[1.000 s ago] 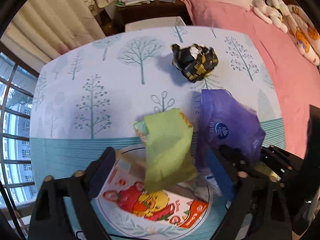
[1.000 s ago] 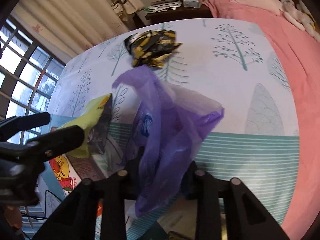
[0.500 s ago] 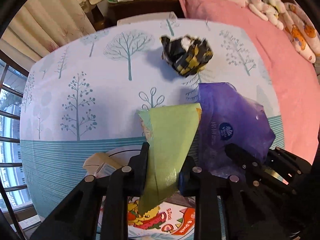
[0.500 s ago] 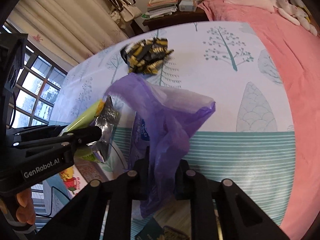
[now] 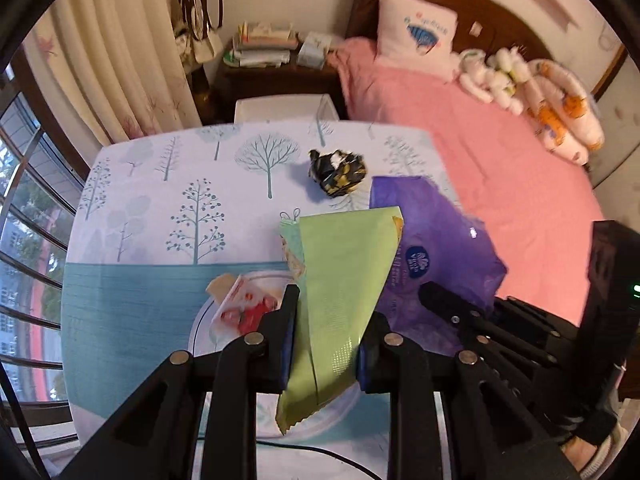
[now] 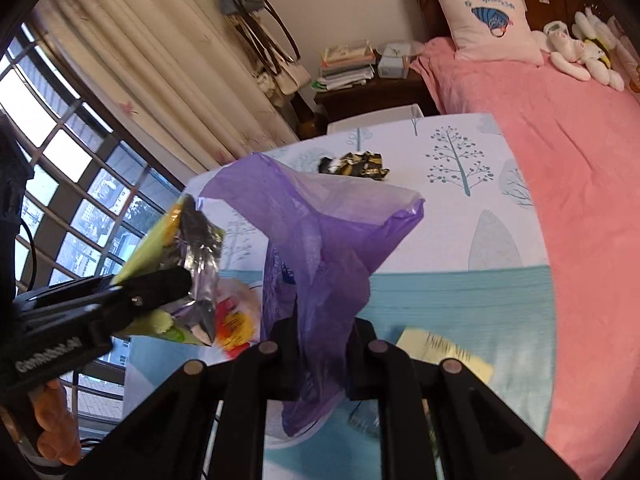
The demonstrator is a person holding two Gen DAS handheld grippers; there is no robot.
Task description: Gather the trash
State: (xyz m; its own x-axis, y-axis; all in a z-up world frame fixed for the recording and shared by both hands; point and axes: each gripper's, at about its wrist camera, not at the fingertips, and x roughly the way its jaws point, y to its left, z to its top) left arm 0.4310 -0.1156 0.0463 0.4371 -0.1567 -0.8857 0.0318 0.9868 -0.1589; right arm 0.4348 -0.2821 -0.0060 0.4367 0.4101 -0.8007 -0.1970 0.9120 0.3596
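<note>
Trash on the tree-print tablecloth (image 5: pixel 168 208) is partly picked up: left gripper (image 5: pixel 326 334) has its jaws clamped on a green snack wrapper (image 5: pixel 340 280), held clear above the white plate (image 5: pixel 200 320) at the near edge of the cloth; foil inside of the wrapper shows in the right wrist view (image 6: pixel 200 256). Right gripper (image 6: pixel 322 354) has its jaws pinched together on the rim of a purple plastic bag (image 6: pixel 320 220), which hangs just right of the wrapper, mouth sagging partly open toward the far side of the cloth. Both items look lifted off the cloth. Remaining trash: crumpled black-and-yellow wrapper (image 5: pixel 338 172) lies on the cloth beyond the bag, well apart from both grippers; a red-and-yellow printed packet (image 5: pixel 244 308) sits on the plate just left of the left gripper; a yellow paper slip (image 6: pixel 444 350) lies on the cloth just right of the right gripper. Step in hand, by my read: bagging the green wrapper, early in the task. Next move likely calls for bringing the wrapper over the bag mouth and releasing it inside; the mouth is floppy and only held at one edge, so the wrapper could miss or push it shut. A person's hand (image 6: pixel 56 428) grips the left tool's handle.
</note>
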